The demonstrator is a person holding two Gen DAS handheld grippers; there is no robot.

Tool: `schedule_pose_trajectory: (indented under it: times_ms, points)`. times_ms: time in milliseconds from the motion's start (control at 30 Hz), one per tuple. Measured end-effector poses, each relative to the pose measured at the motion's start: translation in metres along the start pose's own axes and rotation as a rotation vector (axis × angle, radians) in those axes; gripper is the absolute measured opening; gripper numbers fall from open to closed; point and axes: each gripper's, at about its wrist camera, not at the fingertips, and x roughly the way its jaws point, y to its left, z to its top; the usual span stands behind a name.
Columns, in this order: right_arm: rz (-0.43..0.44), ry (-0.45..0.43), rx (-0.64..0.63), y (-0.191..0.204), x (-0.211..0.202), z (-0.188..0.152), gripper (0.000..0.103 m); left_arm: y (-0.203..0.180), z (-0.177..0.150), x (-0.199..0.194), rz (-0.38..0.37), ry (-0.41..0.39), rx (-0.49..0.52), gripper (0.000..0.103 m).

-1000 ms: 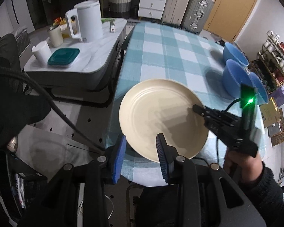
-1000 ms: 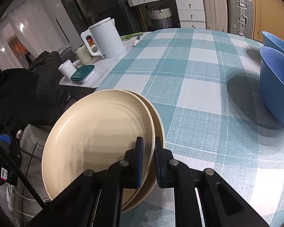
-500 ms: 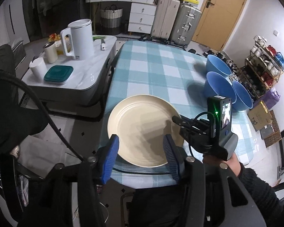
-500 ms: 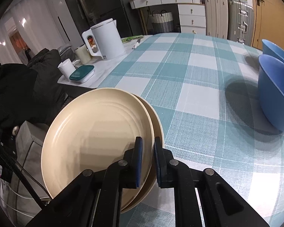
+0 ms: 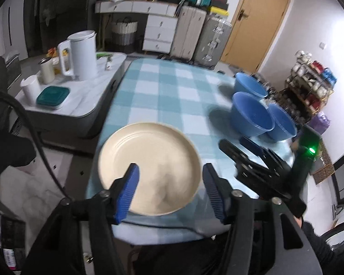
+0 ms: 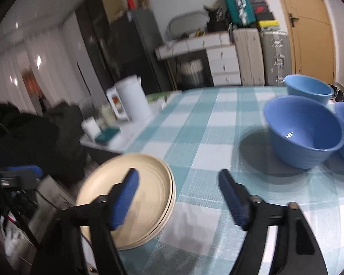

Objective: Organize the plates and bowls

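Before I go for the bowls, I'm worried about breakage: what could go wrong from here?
1. The plates lie stacked at the table corner, rim apparently past the edge; a bump could tip them off.
2. The top plate sits slightly offset and could slide.
3. The three bowls crowd together near the far side edge; fingers reaching one may shove another.

This is a lived-in home, a dining corner doubling as storage. The bench [image 5: 162, 96] wears a teal-and-white checked cloth, with cream plates [image 5: 149, 169] at its near end and blue bowls [image 5: 252, 114] along its right side. Left of the bench, a low marble-topped table [image 5: 89, 91] carries a white electric kettle [image 5: 80, 55], cups and a teal-lidded box [image 5: 52, 95]. Beyond the bench's far end stand a white chest of drawers [image 5: 158, 34], hard-shell suitcases [image 5: 201, 39] and a wooden door [image 5: 256, 23]. Right of the bench, a shoe rack [image 5: 309, 82] lines the wall.
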Motion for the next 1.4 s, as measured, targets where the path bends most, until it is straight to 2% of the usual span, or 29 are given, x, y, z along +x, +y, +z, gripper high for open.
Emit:
schedule_pose_trajectory:
  times_ms: [33, 100, 133, 267, 367, 467, 600, 733, 767, 833, 1000, 1167, 1267, 1400]
  points:
    - [0.005, -0.032, 0.011, -0.004, -0.013, -0.001, 0.085, -0.005, 0.0, 0.002, -0.009, -0.012, 0.004, 0.064]
    - [0.015, -0.085, 0.025, -0.013, -0.036, -0.004, 0.086, -0.014, 0.0, 0.006, -0.03, -0.035, 0.005, 0.084]
    - [0.01, -0.113, 0.033, -0.018, -0.049, -0.005, 0.089, -0.018, 0.0, 0.006, -0.043, -0.053, 0.008, 0.087]
    - [-0.017, -0.229, 0.06, -0.039, -0.103, -0.012, 0.102, -0.037, 0.0, 0.01, -0.077, -0.097, 0.038, 0.089]
    - [-0.048, -0.3, 0.081, -0.055, -0.136, -0.016, 0.102, -0.058, -0.001, 0.017, -0.095, -0.123, 0.078, 0.091]
    - [-0.099, -0.347, 0.07, -0.066, -0.161, -0.018, 0.102, -0.084, -0.002, 0.023, -0.109, -0.185, 0.137, 0.094]
    - [-0.223, -0.388, 0.018, -0.079, -0.178, -0.022, 0.102, -0.119, -0.005, 0.029, -0.098, -0.338, 0.209, 0.099]
    - [-0.336, -0.431, -0.054, -0.092, -0.18, -0.024, 0.102, -0.153, -0.014, 0.043, -0.015, -0.58, 0.302, 0.103]
    - [-0.351, -0.449, -0.075, -0.094, -0.178, -0.023, 0.102, -0.159, -0.015, 0.049, 0.01, -0.627, 0.317, 0.103]
    - [-0.37, -0.471, -0.12, -0.099, -0.168, -0.02, 0.102, -0.173, -0.013, 0.067, 0.045, -0.671, 0.336, 0.103]
    - [-0.417, -0.493, -0.21, -0.117, -0.127, -0.011, 0.102, -0.181, -0.002, 0.116, 0.057, -0.657, 0.289, 0.103]
    - [-0.419, -0.499, -0.202, -0.137, -0.099, -0.01, 0.102, -0.181, -0.002, 0.153, 0.109, -0.61, 0.296, 0.103]
    - [-0.419, -0.469, -0.192, -0.147, -0.085, -0.013, 0.102, -0.18, -0.004, 0.17, 0.12, -0.573, 0.305, 0.103]
    - [-0.42, -0.421, -0.152, -0.163, -0.071, -0.011, 0.102, -0.172, 0.0, 0.18, 0.088, -0.51, 0.258, 0.103]
